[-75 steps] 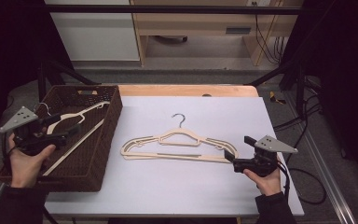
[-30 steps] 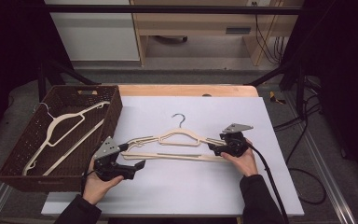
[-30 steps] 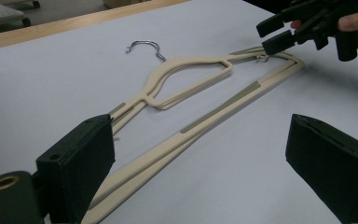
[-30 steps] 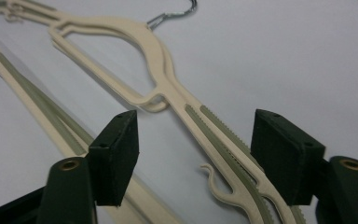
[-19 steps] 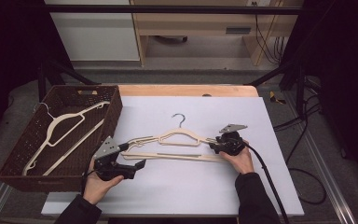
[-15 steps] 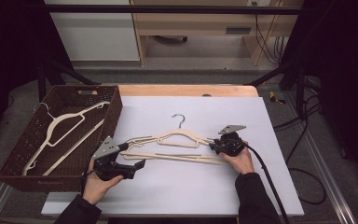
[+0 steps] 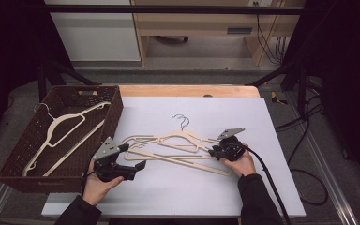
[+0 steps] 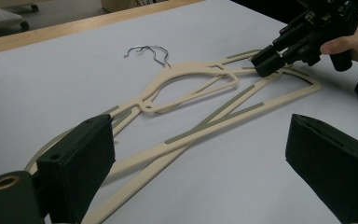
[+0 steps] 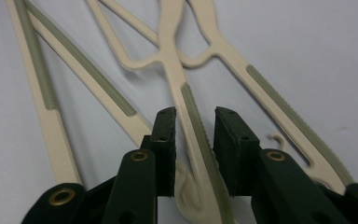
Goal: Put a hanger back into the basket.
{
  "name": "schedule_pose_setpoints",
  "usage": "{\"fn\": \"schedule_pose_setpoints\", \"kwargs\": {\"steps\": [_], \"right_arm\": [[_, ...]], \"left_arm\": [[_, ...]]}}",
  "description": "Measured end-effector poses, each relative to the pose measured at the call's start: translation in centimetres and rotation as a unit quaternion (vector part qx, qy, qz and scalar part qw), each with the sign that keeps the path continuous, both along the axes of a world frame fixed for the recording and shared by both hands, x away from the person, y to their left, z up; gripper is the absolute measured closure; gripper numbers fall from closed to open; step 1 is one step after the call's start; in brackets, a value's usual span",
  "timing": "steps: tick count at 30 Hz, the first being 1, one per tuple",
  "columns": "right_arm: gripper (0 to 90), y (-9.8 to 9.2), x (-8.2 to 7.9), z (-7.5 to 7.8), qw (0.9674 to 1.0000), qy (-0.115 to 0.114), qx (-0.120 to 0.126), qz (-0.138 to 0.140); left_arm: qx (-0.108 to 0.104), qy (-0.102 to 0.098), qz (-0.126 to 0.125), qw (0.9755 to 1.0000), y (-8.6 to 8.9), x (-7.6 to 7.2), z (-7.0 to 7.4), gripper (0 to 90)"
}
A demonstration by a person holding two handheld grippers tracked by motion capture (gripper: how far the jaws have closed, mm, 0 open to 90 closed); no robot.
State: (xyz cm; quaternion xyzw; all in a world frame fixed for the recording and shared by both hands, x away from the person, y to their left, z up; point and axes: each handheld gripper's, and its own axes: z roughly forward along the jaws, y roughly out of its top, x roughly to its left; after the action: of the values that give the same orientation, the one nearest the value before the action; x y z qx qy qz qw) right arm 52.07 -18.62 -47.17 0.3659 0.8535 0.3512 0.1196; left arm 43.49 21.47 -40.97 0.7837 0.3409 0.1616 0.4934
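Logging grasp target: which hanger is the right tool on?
The upper of the two crossed hangers on the white sheet; the right tool straddles its shoulder arm.

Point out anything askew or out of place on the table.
The two cream hangers on the white table lie crossed rather than stacked flush: their lower bars splay apart and their hooks sit offset. The hanger in the basket looks tidy.

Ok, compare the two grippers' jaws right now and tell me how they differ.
The left gripper has its jaws spread wide; the right gripper has its jaws drawn narrow. The left gripper's jaws hold nothing and sit at the hangers' left end, while the right gripper's jaws straddle one hanger's ribbed shoulder arm at the right end, a small gap showing on each side. Both are hand-held, low over the white table.
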Motion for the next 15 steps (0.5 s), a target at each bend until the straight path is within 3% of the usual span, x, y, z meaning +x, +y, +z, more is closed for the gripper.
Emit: {"fn": "schedule_pose_setpoints", "kwargs": {"steps": [3, 6, 10, 13, 15], "right_arm": [[66.7, 0.46, 0.43, -0.56, 0.9999, -0.006, 0.009, 0.005], [71.4, 0.25, 0.61, -0.72, 0.9998, -0.008, 0.016, 0.008], [76.0, 0.33, 0.46, -0.71, 0.9994, -0.022, 0.001, 0.028], [79.7, 0.3, 0.37, -0.66, 0.9985, -0.013, 0.013, 0.052], [79.8, 0.28, 0.34, -0.56, 0.9989, -0.013, 0.01, 0.045]], "left_arm": [[0.001, 0.001, -0.002, 1.0, -0.08, 0.02, -0.02, 7.9], [0.001, 0.003, -0.005, 1.0, -0.17, 0.04, -0.06, 7.9], [0.005, 0.005, -0.008, 0.9999, -0.4, 0.04, -0.14, 7.9], [0.006, 0.006, -0.01, 0.9999, -0.52, 0.13, -0.16, 7.9], [0.005, 0.009, -0.01, 0.9999, -0.58, 0.25, -0.17, 7.9]]}}
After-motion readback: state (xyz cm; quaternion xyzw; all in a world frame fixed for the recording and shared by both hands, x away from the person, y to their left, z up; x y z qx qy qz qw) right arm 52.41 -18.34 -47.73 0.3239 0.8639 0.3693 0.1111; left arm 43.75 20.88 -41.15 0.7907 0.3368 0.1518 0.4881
